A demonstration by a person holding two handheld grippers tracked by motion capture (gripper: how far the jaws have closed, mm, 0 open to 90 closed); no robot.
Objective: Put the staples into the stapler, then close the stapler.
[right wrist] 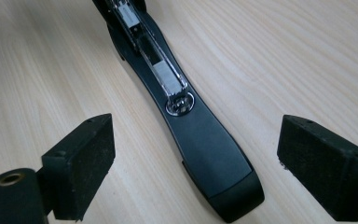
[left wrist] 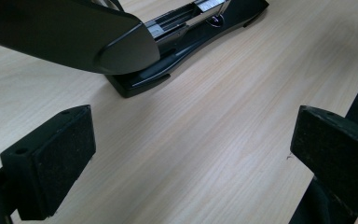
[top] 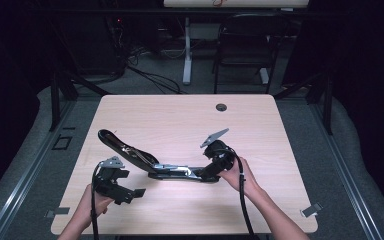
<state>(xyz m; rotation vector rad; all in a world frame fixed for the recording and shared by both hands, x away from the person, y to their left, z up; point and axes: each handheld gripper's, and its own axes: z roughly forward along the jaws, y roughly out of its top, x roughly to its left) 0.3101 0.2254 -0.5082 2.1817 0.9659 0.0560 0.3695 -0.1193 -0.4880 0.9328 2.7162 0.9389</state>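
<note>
Black plastic forms the long stapler (top: 152,161) lying on the pale wooden tabletop (top: 180,120), slightly nearer the person's edge than the middle. Its top arm (top: 122,145) is swung up and back to the left, exposing the metal staple channel (right wrist: 161,70) that runs along the base (right wrist: 205,154). In the right gripper view, the right gripper (right wrist: 193,163) hovers over the rounded front end of the base, jaws spread wide to either side with neither pad touching it. In the high view, the left gripper (top: 130,192) sits near the tabletop's front left. In the left gripper view its jaws stand wide apart over bare wood, with the raised arm and the stapler's hinge end (left wrist: 140,81) just ahead.
</note>
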